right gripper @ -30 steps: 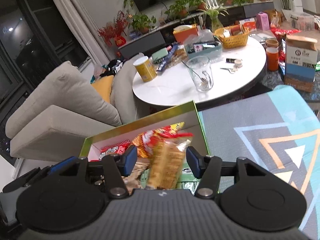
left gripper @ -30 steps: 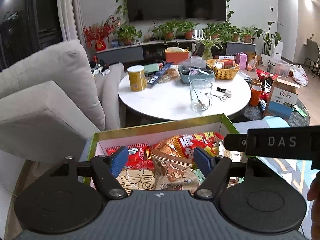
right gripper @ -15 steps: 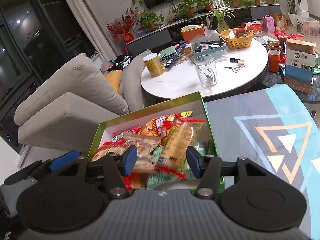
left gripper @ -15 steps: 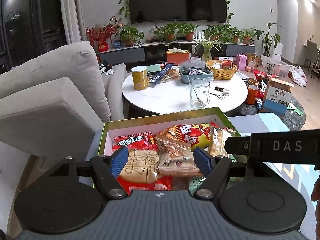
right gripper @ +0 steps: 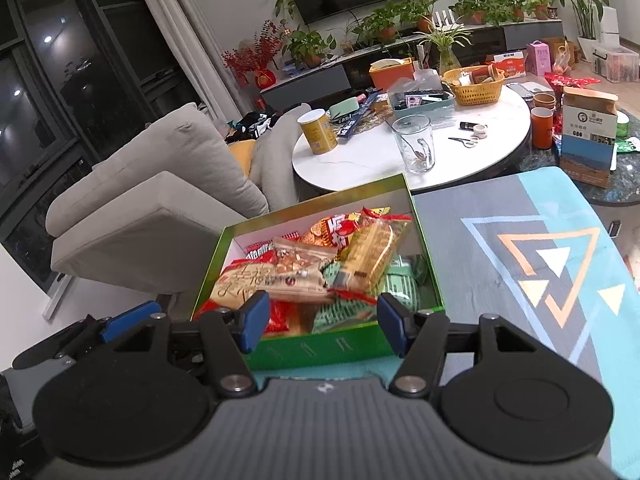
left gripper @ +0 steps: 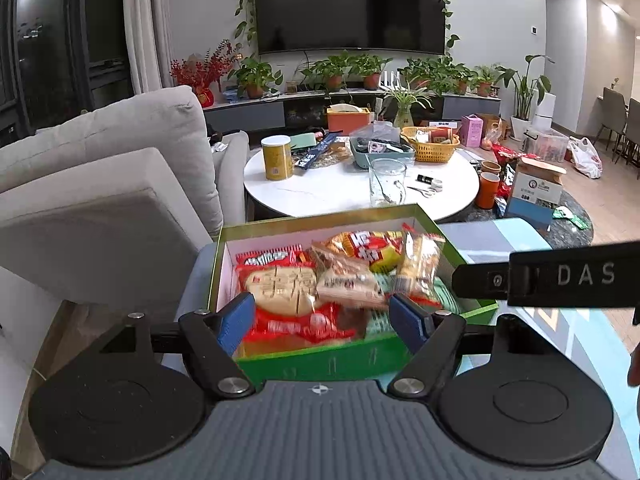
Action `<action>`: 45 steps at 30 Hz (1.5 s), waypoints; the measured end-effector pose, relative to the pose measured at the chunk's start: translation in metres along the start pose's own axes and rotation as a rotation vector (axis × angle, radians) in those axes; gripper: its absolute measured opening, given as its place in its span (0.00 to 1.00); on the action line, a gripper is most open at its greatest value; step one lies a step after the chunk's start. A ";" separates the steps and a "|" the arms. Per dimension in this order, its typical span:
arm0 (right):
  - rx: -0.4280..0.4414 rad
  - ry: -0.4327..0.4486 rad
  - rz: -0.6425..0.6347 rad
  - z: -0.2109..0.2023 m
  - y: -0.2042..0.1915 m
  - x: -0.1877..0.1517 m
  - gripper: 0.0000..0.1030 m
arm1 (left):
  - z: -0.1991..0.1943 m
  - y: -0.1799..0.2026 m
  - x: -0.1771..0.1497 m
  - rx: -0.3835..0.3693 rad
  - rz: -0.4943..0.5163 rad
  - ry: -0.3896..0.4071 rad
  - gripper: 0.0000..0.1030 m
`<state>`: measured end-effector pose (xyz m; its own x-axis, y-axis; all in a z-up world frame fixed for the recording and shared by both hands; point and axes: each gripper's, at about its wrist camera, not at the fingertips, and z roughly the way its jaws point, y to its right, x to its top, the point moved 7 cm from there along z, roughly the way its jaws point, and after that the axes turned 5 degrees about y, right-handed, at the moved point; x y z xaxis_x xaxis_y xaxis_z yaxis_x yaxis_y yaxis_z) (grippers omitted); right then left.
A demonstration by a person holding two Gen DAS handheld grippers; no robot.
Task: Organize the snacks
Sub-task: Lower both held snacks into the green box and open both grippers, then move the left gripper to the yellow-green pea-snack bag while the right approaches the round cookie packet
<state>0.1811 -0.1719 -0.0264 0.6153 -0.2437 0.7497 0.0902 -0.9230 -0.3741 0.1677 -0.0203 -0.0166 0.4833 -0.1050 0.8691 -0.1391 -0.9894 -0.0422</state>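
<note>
- Living-room clutter is seen behind the action: a round white table (left gripper: 340, 196) carrying a yellow canister (left gripper: 277, 157), a glass mug (left gripper: 386, 182) and a woven basket (left gripper: 431, 148), with a grey sofa (left gripper: 120, 168) to its left.
- Nearer the cameras, a green box (right gripper: 320, 350) is set on a patterned mat (right gripper: 520, 248), at the mat's left edge.
- The box is packed with snack packets, all of them lying inside its walls.
- A red cracker packet (left gripper: 280, 292) is laid along the box's left side; a brown nut packet (left gripper: 348, 280) is overlapping it in the middle.
- A golden packet (right gripper: 370, 258) is propped at a tilt toward the box's right side, resting on green packets (right gripper: 352, 312) beneath it.
- An orange-red bag (left gripper: 366, 246) is tucked against the far wall of the box.
- The left gripper (left gripper: 322, 322) is held above the box's near wall, and its jaws are opening, with nothing pinched between them.
- The right gripper (right gripper: 320, 322) is also poised over the near wall, its blue pads (right gripper: 256, 318) parted and clear of every packet, so nothing is grasped.
- From the left wrist view, a black bar of the other tool is seen crossing at the right.
</note>
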 end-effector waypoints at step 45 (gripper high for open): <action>-0.064 -0.183 0.105 0.012 0.037 -0.097 0.51 | 0.025 0.044 -0.127 -0.196 0.105 -0.279 0.71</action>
<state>0.1344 -0.1790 -0.1198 0.7512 -0.2872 0.5944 -0.0288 -0.9138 -0.4052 0.1218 -0.0532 -0.1413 0.6714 -0.2555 0.6957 -0.3507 -0.9365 -0.0055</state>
